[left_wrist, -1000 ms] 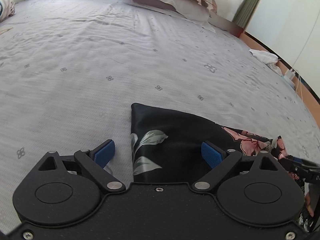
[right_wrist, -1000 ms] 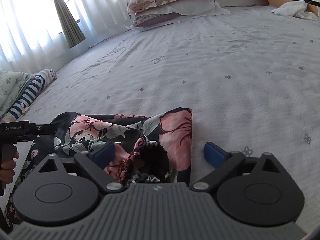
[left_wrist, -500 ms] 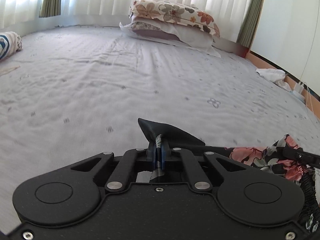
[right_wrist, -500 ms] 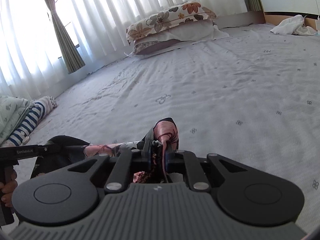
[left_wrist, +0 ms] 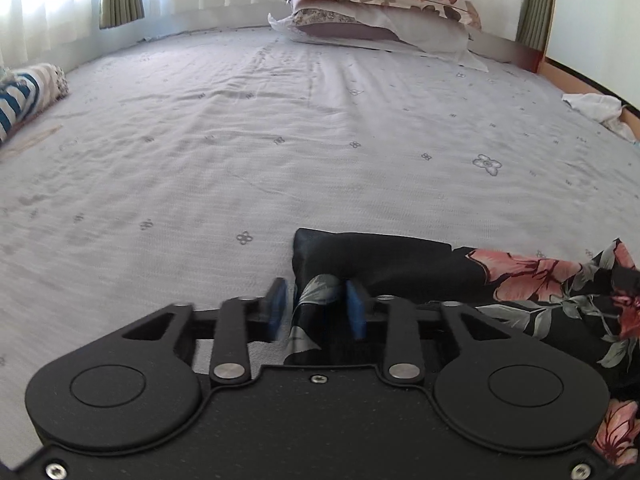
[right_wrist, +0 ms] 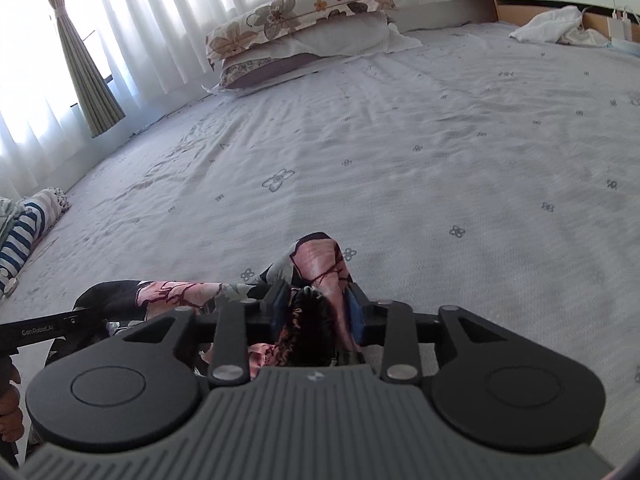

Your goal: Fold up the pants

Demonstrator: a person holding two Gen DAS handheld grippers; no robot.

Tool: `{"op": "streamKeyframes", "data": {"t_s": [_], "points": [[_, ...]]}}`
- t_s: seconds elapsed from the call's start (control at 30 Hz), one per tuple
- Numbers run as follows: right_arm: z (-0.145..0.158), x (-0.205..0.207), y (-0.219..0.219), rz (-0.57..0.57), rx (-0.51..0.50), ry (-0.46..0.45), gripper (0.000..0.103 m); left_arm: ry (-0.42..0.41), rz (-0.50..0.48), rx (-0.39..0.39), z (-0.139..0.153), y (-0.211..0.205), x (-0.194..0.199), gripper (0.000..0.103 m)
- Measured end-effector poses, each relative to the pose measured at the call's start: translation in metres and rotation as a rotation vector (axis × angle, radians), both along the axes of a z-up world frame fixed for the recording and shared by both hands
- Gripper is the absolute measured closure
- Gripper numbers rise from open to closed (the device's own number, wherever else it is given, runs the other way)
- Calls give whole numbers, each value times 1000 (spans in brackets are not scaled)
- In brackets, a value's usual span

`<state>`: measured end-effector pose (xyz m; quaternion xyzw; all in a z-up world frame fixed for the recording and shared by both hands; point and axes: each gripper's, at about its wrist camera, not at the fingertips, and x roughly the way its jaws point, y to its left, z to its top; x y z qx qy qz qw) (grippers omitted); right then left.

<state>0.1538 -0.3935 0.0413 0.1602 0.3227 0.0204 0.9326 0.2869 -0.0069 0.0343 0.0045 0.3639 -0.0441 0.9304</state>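
Note:
The pants (left_wrist: 420,268) are black with pink flowers and grey leaves and lie on the grey bedsheet (left_wrist: 280,140). My left gripper (left_wrist: 316,308) has its blue pads slightly apart around a corner of the dark fabric. In the right wrist view my right gripper (right_wrist: 318,308) has its pads a little apart around the bunched pink and black waistband part of the pants (right_wrist: 320,268). The left gripper's body (right_wrist: 36,330) shows at the left edge of that view.
Two stacked pillows (left_wrist: 380,8) lie at the head of the bed. A striped rolled cloth (left_wrist: 24,96) lies at the left edge. White cloth (right_wrist: 548,24) lies at the far right by the wall. Curtains (right_wrist: 80,52) hang behind.
Both grippers closed on the pants half a second ago and lifted them. Now both sets of pads have parted a little and the fabric sits lower on the bed.

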Motion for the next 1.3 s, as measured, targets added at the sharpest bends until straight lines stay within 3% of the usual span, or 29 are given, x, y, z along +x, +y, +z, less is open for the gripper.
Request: {"op": "streamKeyframes", "data": {"t_s": [0.07,0.27,0.53,0.97,1.3], "points": [[12,-15,3,-9,-50,-43,29,-26,-8,28,8,0,-12,41],[45,-67,17,1,-135,-150,12,-55,-16,48,28,-1,-64,20],[39,-139,42,25,-139,-163,1,-43,-11,-55,29,5,-149,15],[6,-228,87,30,-225,-129,0,-1,-1,-4,-3,-16,-245,9],[-10,-242,91,33,-250,-63,0,3,9,22,-12,-17,-266,3]]}}
